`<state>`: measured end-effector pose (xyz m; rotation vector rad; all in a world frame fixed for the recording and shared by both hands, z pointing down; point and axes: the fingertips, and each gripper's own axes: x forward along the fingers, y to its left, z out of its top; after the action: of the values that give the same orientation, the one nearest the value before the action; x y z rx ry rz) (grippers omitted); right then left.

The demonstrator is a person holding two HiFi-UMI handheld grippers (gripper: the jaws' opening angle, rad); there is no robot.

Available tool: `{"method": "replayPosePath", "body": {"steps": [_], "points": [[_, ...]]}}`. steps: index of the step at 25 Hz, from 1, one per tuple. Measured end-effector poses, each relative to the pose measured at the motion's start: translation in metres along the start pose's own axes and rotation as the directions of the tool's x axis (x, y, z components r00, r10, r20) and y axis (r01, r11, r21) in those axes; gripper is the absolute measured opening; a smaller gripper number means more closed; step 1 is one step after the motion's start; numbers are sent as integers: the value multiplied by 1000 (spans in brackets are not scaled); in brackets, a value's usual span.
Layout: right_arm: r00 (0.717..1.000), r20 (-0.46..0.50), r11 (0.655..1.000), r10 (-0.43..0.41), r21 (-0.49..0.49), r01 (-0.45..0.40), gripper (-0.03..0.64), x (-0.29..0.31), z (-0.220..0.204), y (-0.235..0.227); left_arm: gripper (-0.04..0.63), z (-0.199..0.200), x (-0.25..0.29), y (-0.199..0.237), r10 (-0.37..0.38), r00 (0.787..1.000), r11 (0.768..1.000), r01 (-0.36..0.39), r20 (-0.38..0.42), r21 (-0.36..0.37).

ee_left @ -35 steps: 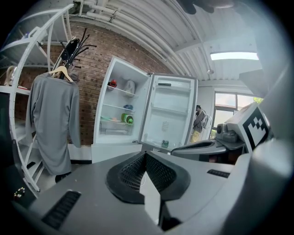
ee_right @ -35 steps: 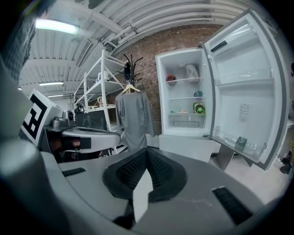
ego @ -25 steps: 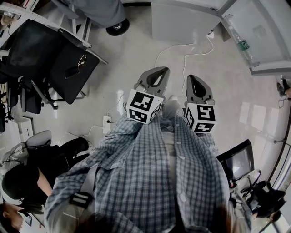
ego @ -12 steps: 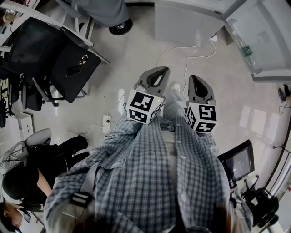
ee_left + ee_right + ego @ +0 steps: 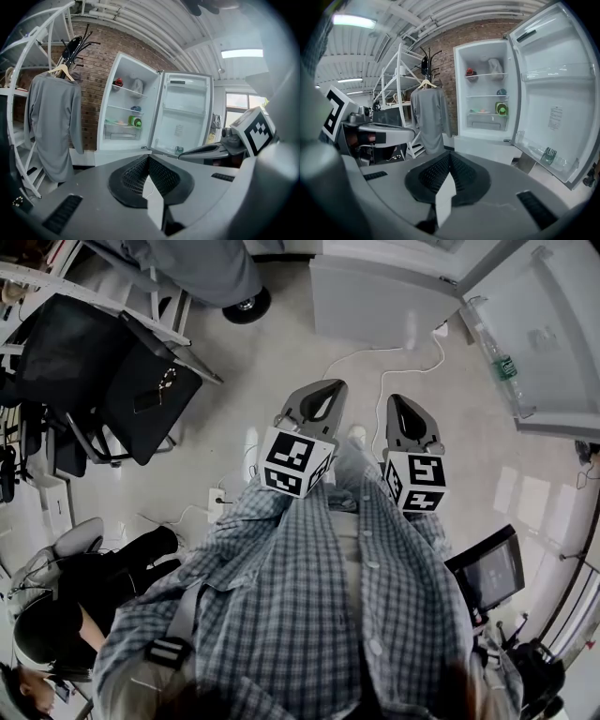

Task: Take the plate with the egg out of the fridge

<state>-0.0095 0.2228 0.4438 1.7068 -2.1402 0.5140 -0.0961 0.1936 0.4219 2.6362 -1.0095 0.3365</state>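
1. Fingers (image 5: 133, 176) of the left gripper (image 5: 149, 158) are pressed together with nothing between them. Those of the right gripper (image 5: 450, 155) meet the same way and are empty too. The pads are black rubber with a fine ridged grid, set in smooth grey plastic shells.
2. The step in hand looks like the walk-up to the fridge (image 5: 485, 89); nothing has been grasped yet. Both pairs of fingers should part before they get to the shelves.
3. The floor (image 5: 281, 362) is pale and glossy, and thin white cables (image 5: 394, 352) trail over it toward the fridge's foot, so footing needs care.
4. The fridge is a white box standing open. Its door (image 5: 553, 93) is swung wide to the right, with clear plastic bins and a bottle (image 5: 548, 154) in the lowest one.
5. On the third shelf (image 5: 487, 113), left of a round green tub (image 5: 502, 109), lies a flat pale dish, probably the plate (image 5: 479, 111). The egg is too small to make out.
6. My advice is to come in level and pinch the rim, steadying the far side with the other gripper. Then draw the plate straight out and keep it flat, since an egg rolls readily on smooth crockery.
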Motion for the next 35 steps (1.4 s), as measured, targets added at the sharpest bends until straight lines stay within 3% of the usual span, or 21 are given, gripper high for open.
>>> {"method": "replayPosePath", "body": {"steps": [17, 24, 35], "points": [[998, 34, 999, 44, -7, -43, 5, 49, 52, -99, 8, 48, 96, 8, 77, 997, 997, -77, 14, -21], [999, 38, 1000, 31, -3, -31, 5, 54, 55, -130, 8, 63, 137, -3, 54, 998, 998, -55, 27, 27], [999, 46, 999, 11, 31, -13, 5, 65, 56, -158, 6, 69, 165, -1, 51, 999, 998, -52, 12, 39]]}}
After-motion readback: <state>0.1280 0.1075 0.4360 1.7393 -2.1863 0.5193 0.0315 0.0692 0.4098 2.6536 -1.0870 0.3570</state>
